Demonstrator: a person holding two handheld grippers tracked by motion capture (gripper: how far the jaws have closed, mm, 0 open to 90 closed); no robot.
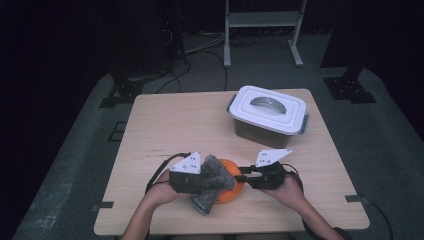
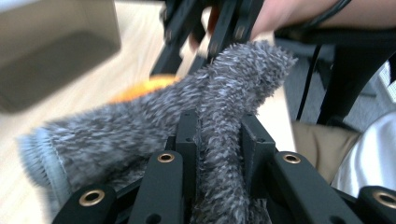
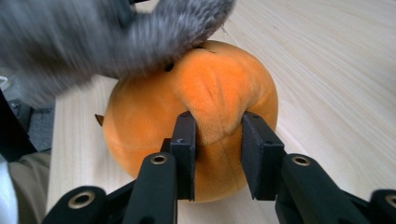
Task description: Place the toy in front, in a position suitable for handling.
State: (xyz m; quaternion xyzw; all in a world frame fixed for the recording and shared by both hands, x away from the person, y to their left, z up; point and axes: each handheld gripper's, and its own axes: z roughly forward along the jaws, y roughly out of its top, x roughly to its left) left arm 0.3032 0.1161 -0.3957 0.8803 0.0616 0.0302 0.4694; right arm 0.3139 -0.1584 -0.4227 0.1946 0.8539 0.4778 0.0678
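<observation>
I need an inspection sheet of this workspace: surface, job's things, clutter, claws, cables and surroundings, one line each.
Surface: light wooden table, mostly bare.
Job's things: orange plush ball at the near edge, fuzzy grey cloth draped over it.
Clutter: lidded grey storage box at the far right, latches down.
Claws: left claw shut on the grey cloth; right claw pinches a fold of the orange ball.
Cables: black cable trails from the left claw; more cables on the floor beyond the table.
Surroundings: grey carpet, white metal rack behind, dark backdrop.
</observation>
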